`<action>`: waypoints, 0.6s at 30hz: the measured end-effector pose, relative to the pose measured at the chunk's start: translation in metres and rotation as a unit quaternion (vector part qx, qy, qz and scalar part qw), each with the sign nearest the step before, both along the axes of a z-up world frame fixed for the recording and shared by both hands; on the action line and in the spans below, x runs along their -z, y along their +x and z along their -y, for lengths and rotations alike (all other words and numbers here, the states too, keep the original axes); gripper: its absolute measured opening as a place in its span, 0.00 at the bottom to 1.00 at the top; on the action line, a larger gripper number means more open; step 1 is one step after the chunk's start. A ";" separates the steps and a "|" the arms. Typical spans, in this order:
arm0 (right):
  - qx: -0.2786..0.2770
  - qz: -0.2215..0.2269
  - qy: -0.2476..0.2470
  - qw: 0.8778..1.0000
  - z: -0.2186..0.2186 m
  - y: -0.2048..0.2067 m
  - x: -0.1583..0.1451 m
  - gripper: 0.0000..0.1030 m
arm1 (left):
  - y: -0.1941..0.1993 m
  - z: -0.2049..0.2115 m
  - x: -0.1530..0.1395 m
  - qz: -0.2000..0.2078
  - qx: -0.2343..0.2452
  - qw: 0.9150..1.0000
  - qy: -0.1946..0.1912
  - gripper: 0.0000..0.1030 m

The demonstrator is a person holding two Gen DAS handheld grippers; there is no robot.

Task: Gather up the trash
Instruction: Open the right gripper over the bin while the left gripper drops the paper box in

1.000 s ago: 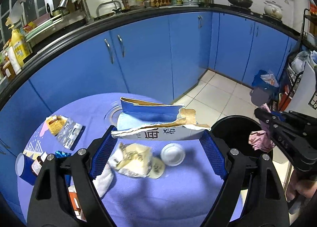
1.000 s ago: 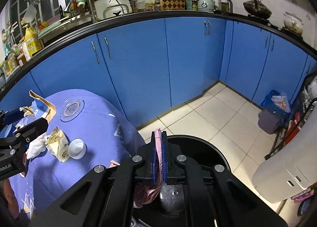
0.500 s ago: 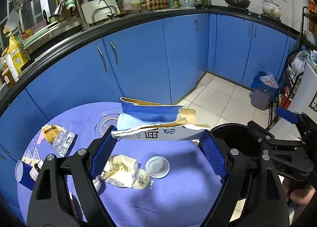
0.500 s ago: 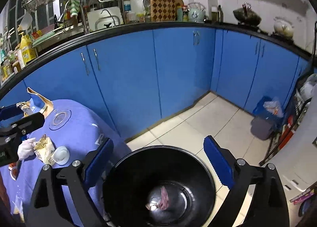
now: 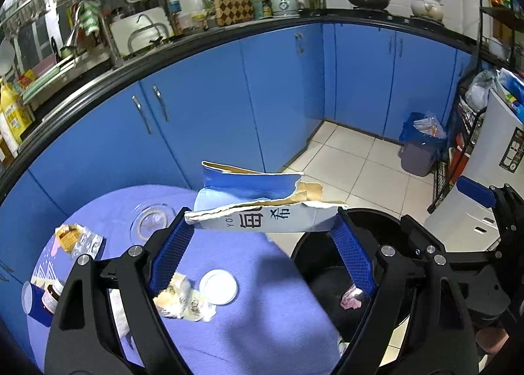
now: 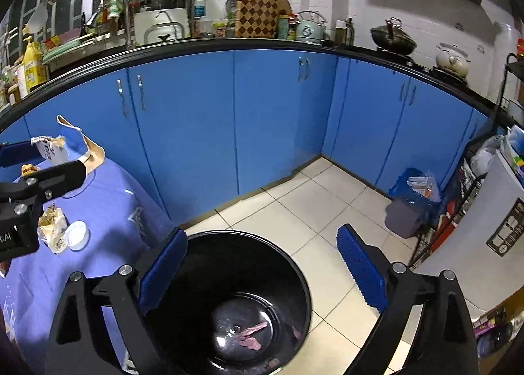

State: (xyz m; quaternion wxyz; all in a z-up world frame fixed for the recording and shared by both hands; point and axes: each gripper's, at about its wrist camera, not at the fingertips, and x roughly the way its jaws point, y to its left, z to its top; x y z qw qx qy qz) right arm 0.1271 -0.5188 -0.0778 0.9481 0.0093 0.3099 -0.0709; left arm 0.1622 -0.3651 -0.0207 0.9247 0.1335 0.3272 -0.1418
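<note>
Torn carton (image 5: 262,208), blue and white, printed "YO" plus black Chinese characters, centre frame, clamped across its width by left gripper (image 5: 262,231) above table edge (image 5: 278,253). Right gripper (image 6: 262,253) spread wide, empty, over black bin (image 6: 294,263); pink scrap (image 6: 250,335) on its bottom.

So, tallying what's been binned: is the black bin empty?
Not empty. Pink scraps lie on the bottom of the black bin, under the open right gripper.
</note>
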 end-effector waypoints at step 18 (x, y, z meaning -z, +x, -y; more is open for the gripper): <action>0.024 0.001 0.019 1.000 0.035 -0.024 0.003 0.88 | -0.007 0.038 -0.013 0.027 0.018 0.999 -0.004 0.96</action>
